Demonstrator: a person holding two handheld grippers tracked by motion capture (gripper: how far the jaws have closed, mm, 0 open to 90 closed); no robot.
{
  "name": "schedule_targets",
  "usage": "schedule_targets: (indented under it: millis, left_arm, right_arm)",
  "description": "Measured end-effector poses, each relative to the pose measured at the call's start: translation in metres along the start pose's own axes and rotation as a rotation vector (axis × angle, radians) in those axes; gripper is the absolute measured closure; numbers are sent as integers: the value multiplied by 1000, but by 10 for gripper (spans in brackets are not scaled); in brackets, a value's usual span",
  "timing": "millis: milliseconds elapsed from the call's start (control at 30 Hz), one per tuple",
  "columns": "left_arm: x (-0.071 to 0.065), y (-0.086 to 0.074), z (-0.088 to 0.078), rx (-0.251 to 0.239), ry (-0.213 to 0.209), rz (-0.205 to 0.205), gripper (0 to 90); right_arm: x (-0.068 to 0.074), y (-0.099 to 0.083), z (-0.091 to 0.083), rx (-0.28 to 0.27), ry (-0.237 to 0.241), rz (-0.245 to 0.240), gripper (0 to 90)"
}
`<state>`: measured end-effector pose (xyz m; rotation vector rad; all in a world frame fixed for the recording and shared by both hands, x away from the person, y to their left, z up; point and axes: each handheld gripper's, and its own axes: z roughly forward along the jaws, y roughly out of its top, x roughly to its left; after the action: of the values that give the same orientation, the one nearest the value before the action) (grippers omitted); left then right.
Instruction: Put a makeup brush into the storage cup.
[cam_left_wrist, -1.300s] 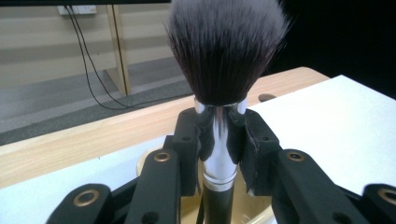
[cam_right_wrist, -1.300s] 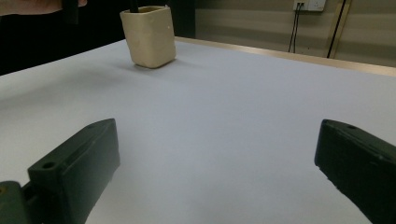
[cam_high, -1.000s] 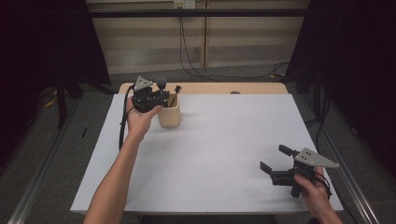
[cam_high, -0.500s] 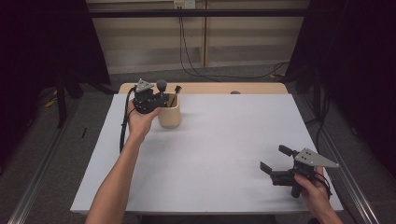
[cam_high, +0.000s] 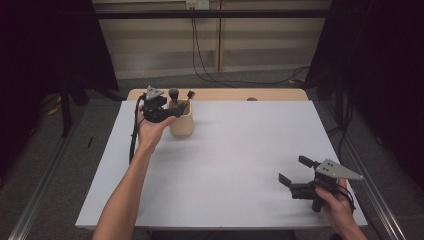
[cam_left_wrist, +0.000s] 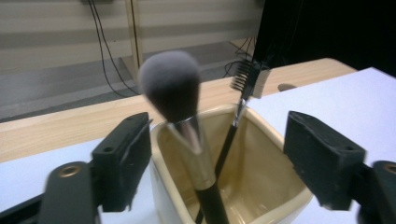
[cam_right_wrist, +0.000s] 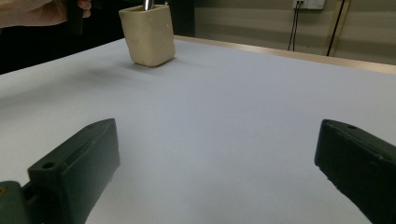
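At the far left of the white surface stands a cream holder, squarish with rounded corners, carrying a fluffy powder brush and a thin comb-headed brush, both leaning handle-down so their heads poke out within reach. The left tool hangs at the holder's left rim, jaws spread wide to either side of the cup with nothing between them touching; my guess is it is lining up on the powder brush, which stands nearest the middle of its gap. The right tool waits near the right corner, well apart, jaws parted and empty, seemingly idle. Against a second ago, the left tool has edged closer to the holder; the right one sits unchanged.
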<state>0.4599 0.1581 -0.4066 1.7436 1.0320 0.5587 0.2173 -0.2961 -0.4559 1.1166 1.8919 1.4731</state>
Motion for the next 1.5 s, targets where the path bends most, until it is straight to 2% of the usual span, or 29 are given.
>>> schedule_targets:
  millis: [100, 167, 333, 400, 600, 667, 767, 1000, 1100, 1333, 1500]
  left_arm:
    - [0, 0, -1, -9, 16, -12, 126]
    - [1, 1, -2, -16, 10, -9, 108]
    - [4, 1, -4, -27, 2, -34, 41]
    - [5, 1, -5, -29, 0, -19, 37]
    - [8, 4, -9, -43, 10, -15, 31]
    - [8, 5, -12, -53, 1, -13, 30]
    - [6, 5, -17, -53, 3, 11, 32]
    - [0, 3, -31, -65, -12, 20, 32]
    - [-2, 3, -38, -80, -25, 12, 34]
    - [-7, 0, -54, -93, -38, 27, 32]
    - [-8, -8, -65, -105, -58, 10, 33]
  right_arm:
    - [0, 0, 0, -2, -1, -1, 0]
    - [0, 0, 0, -2, -2, 0, 0]
    - [-2, -1, 0, -3, -6, 6, 0]
    - [-3, -1, 0, -3, -9, 10, 0]
    - [-5, -2, -1, -3, -15, 20, 0]
    - [-6, -2, -1, -2, -18, 21, 0]
    - [-5, -2, -1, -3, -21, 23, 0]
    - [-4, -3, -4, -4, -25, 17, 0]
    - [-4, -3, -3, -2, -21, 18, 0]
    - [-3, -1, -4, -8, -26, 21, 0]
    - [-2, -1, -4, -8, -27, 20, 0]
